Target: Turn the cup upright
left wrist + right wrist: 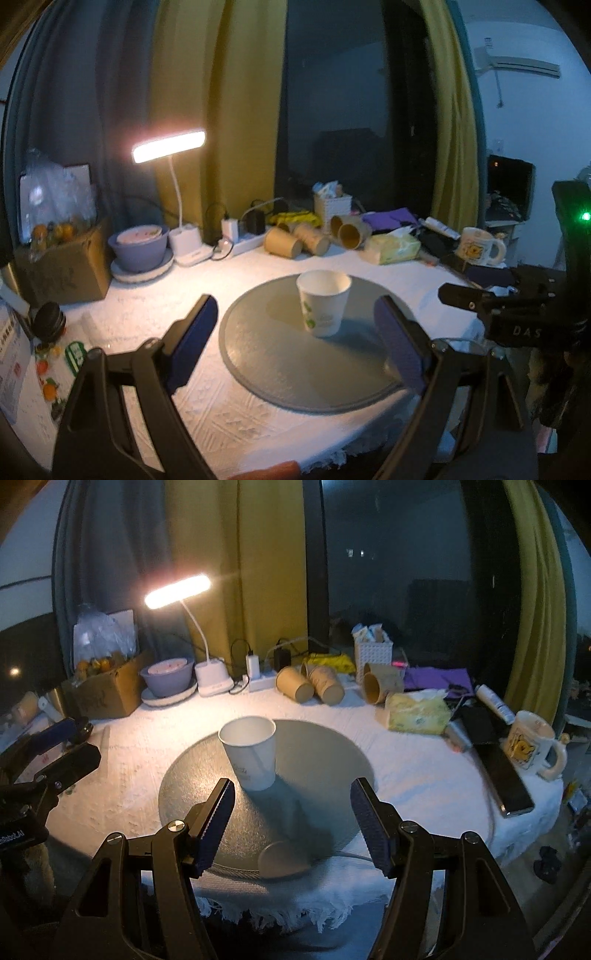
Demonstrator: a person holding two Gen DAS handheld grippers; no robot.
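Note:
A white paper cup (324, 302) stands upright, mouth up, on a round grey glass mat (266, 354) on the white-clothed table. It also shows in the right wrist view (251, 751), standing on the mat (321, 775). My left gripper (295, 314) is open and empty, its jaws wide apart, a little short of the cup. My right gripper (291, 797) is open and empty, just in front of the cup. The right gripper shows at the right edge of the left wrist view (480, 299); the left gripper shows at the left edge of the right wrist view (62, 746).
Along the back stand a lit desk lamp (177, 590), a purple bowl (168, 677), a cardboard box (107, 690), several brown paper cups lying on their sides (310, 686), a tissue pack (417, 709), a mug (532, 744) and a phone (498, 768). The table's fringed front edge (295, 912) is near.

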